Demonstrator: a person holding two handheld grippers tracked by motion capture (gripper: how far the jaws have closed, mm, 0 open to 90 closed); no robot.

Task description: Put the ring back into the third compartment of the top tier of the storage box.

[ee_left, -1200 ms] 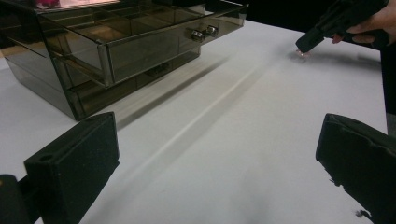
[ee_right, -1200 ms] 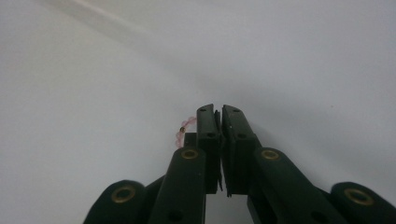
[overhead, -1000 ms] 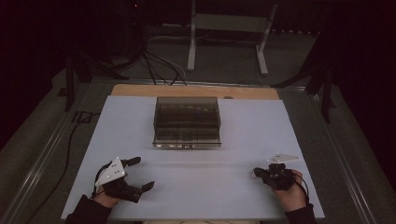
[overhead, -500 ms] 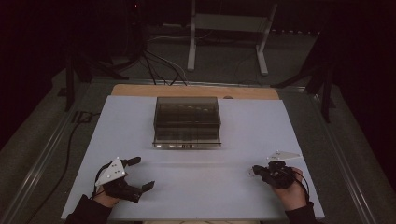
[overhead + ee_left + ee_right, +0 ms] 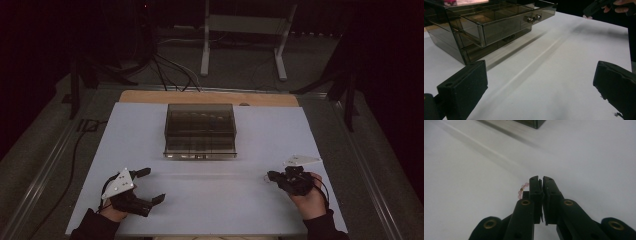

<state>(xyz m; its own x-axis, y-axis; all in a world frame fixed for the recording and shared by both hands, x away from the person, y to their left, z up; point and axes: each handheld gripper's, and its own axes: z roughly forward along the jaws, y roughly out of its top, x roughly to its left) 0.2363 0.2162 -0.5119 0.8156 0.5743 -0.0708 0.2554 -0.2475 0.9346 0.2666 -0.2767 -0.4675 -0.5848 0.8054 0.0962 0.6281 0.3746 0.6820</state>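
The right gripper [image 5: 540, 180] has its jaws pressed together on a string of small pink beads [image 5: 522, 188]; a short run of beads peeks out on one side of the jaws, and the rest of the string is hidden behind them, so its length and shape cannot be told. From above this gripper [image 5: 272, 176] sits near the table's right front corner, raised a little off the white table [image 5: 250, 200], and the beads there are too small and dark to make out. The hand [image 5: 310, 197] behind it is partly covered by the gripper's body and cable.

The left gripper [image 5: 146, 186] rests near the left front corner with its jaws wide apart and nothing between them. In its own view the two black pads [image 5: 464, 87] are cut off by the bottom and side edges of the picture, and bare table lies between them. The far gripper [image 5: 596, 6] shows at the top right there, cropped by the frame.

A smoked clear drawer box [image 5: 200, 131] stands toward the back middle of the table, well apart from both grippers. Its top drawer [image 5: 506, 23] stands pulled out a little, with two small knobs [image 5: 533, 19] on the front; what lies inside is hard to read through the tinted walls.

Between the box's front and the front edge of the table runs a broad open strip of white surface. Beyond the table's edges the room is dark and details blur
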